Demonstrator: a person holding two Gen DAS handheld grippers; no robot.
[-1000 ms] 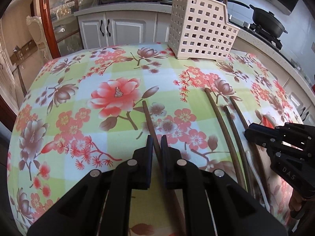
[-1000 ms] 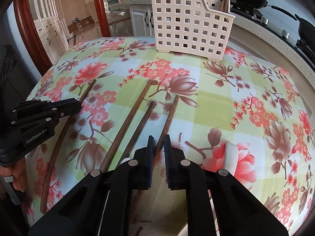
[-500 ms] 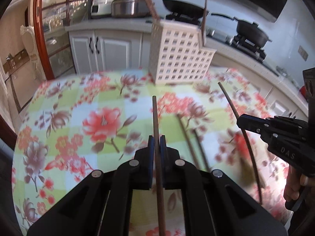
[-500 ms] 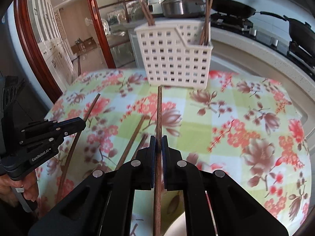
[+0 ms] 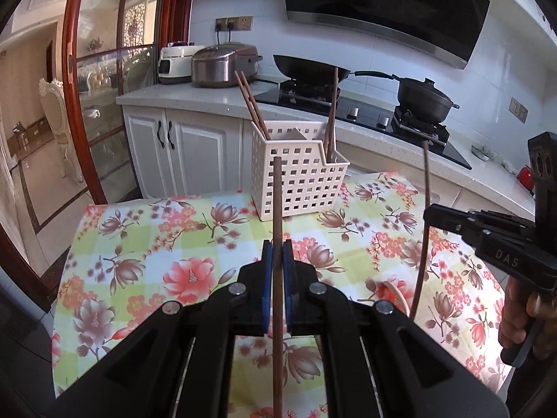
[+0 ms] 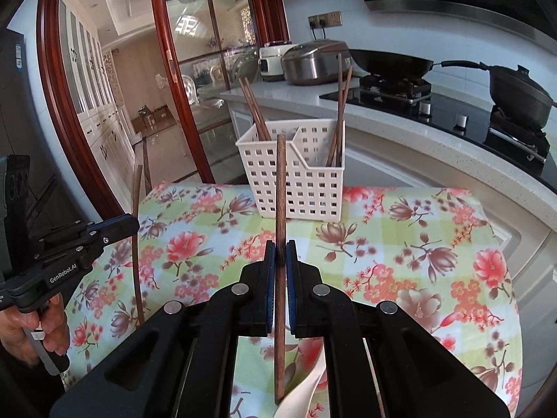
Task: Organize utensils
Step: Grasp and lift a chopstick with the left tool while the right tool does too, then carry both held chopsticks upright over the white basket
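Note:
My left gripper (image 5: 277, 247) is shut on a dark wooden chopstick (image 5: 277, 202) and holds it upright above the floral tablecloth (image 5: 139, 244). My right gripper (image 6: 280, 249) is shut on another wooden chopstick (image 6: 280, 188), also upright. Each gripper shows in the other's view, the right gripper (image 5: 430, 214) with its chopstick (image 5: 425, 188) and the left gripper (image 6: 134, 223) with its chopstick (image 6: 136, 195). A white perforated basket (image 5: 299, 177) stands at the table's far edge with chopsticks (image 5: 249, 102) standing in both compartments; it also shows in the right wrist view (image 6: 296, 170).
A white spoon (image 6: 303, 390) lies on the cloth below my right gripper. Behind the table runs a counter (image 5: 209, 95) with rice cookers (image 5: 222, 66), a wok (image 5: 306, 68) and a black pot (image 5: 423, 99). A glass door (image 5: 101, 87) stands at the left.
Both grippers have lifted their chopsticks off the tablecloth and tilted them upright. The views have risen from the table toward the basket and counter.

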